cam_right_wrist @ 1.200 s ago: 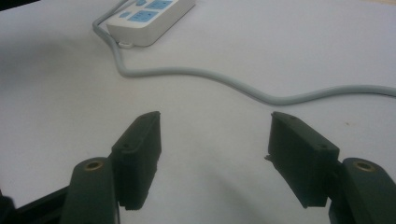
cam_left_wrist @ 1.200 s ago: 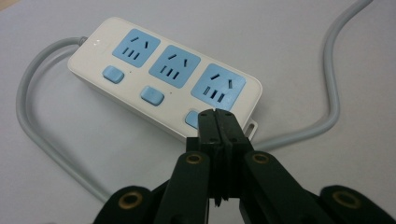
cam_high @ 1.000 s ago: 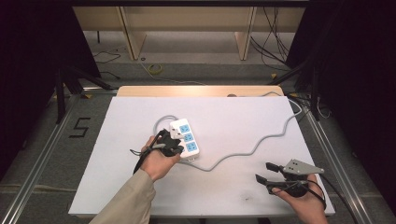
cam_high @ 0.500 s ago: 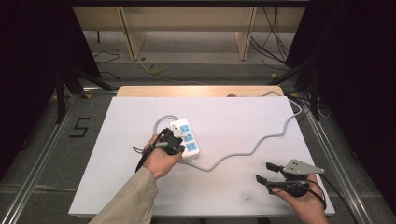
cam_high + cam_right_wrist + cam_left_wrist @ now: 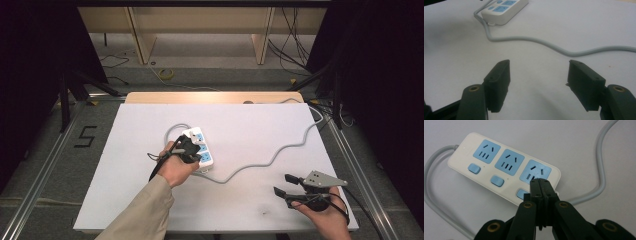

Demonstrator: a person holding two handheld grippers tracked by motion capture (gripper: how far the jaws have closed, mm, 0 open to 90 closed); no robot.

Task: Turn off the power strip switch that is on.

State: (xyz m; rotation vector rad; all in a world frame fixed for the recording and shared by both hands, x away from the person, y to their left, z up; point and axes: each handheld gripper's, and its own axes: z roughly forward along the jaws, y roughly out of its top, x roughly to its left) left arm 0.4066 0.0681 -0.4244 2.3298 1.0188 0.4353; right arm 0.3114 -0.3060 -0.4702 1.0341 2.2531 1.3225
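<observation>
A white power strip (image 5: 201,145) (image 5: 504,173) (image 5: 505,9) with three blue sockets and three blue switches lies near the middle of the white table. My left gripper (image 5: 189,149) (image 5: 540,182) is shut with nothing between its jaws, its tip over the strip's end socket, beside the nearest blue switch (image 5: 522,193). The strip's grey cable (image 5: 280,152) (image 5: 554,47) snakes to the right across the table. My right gripper (image 5: 284,185) (image 5: 537,75) stands open near the table's front right, holding nothing.
The white table top (image 5: 125,170) has a wooden strip (image 5: 210,96) at its far edge. A second loop of grey cable (image 5: 172,131) curls behind the strip. Metal rails (image 5: 45,165) flank the table, with a "5" mark (image 5: 85,136) on the floor at left.
The left gripper has shifted slightly over the power strip. The right gripper has stayed in place, open.
</observation>
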